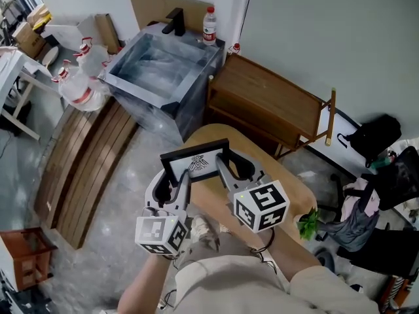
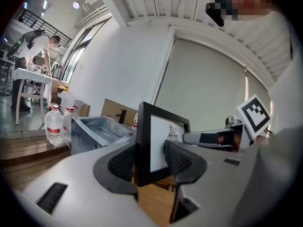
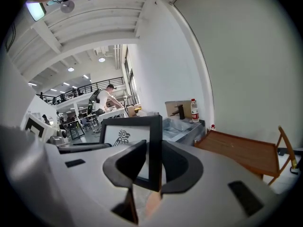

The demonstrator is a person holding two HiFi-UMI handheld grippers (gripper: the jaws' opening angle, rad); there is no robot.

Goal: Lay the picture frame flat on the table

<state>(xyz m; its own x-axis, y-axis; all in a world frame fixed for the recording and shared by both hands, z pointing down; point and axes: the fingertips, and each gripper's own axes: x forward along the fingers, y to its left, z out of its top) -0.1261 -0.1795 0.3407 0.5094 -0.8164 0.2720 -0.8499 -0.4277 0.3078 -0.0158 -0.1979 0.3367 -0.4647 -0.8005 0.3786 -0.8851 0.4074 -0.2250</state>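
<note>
A black picture frame [image 1: 196, 164] with a white print stands upright over the far part of the round wooden table [image 1: 288, 188], held from both sides. My left gripper [image 1: 172, 185] is shut on its left upright, and in the left gripper view the pads press on the frame [image 2: 161, 131] on both faces. My right gripper [image 1: 230, 169] is shut on the right upright. In the right gripper view that black edge [image 3: 155, 145] sits pinched between the two pads. The frame's bottom edge is hidden behind the grippers.
A grey tub [image 1: 163, 64] with a bottle [image 1: 209, 25] on its rim stands beyond the table. A slatted wooden bench [image 1: 275, 100] is at the right and water jugs [image 1: 82, 77] at the left. Wooden planks [image 1: 85, 156] lie on the floor. A small green plant [image 1: 308, 224] sits at the table's right edge.
</note>
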